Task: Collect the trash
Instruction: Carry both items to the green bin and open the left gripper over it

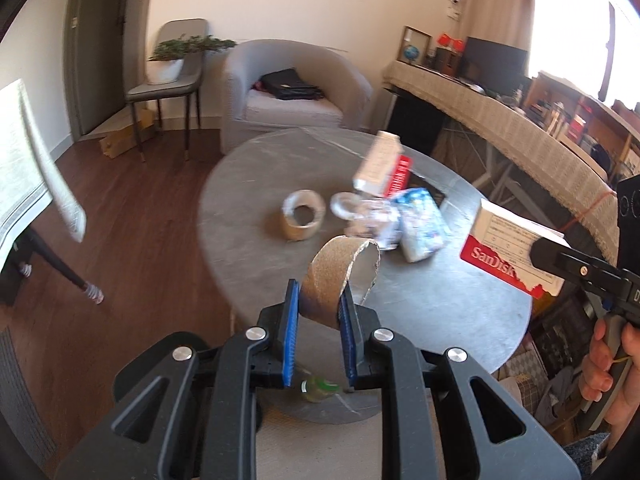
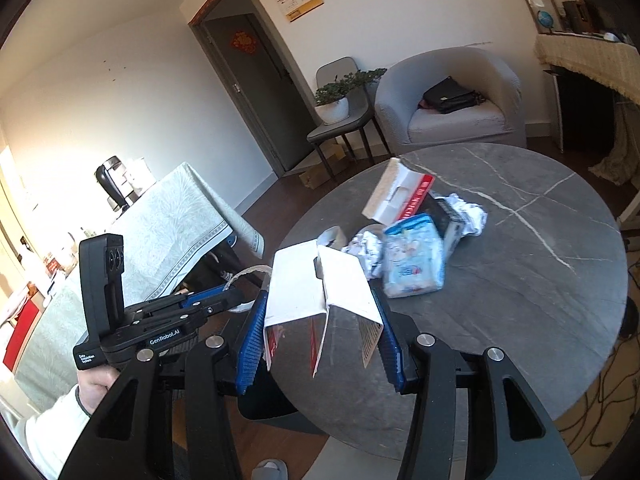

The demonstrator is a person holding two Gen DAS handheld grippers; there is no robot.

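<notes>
My left gripper (image 1: 318, 300) is shut on a brown cardboard tube (image 1: 340, 276) and holds it above the near edge of the round grey table (image 1: 460, 300). My right gripper (image 2: 320, 316) is shut on a white and red SanDisk box (image 2: 320, 284), also in the left wrist view (image 1: 512, 248), held above the table edge. On the table lie a tape roll (image 1: 303, 220), crumpled foil (image 2: 366, 250), a blue-white packet (image 2: 414, 260), a white and red carton (image 2: 396, 194) and more foil (image 2: 470, 214). The left gripper shows in the right wrist view (image 2: 224, 298).
A grey armchair (image 2: 452, 96) with a black bag and a chair with a potted plant (image 2: 340, 92) stand beyond the table. A cloth-covered table (image 2: 168, 232) is at the left, a long sideboard (image 1: 500, 112) at the right. A green bottle (image 1: 318, 388) lies below the left gripper.
</notes>
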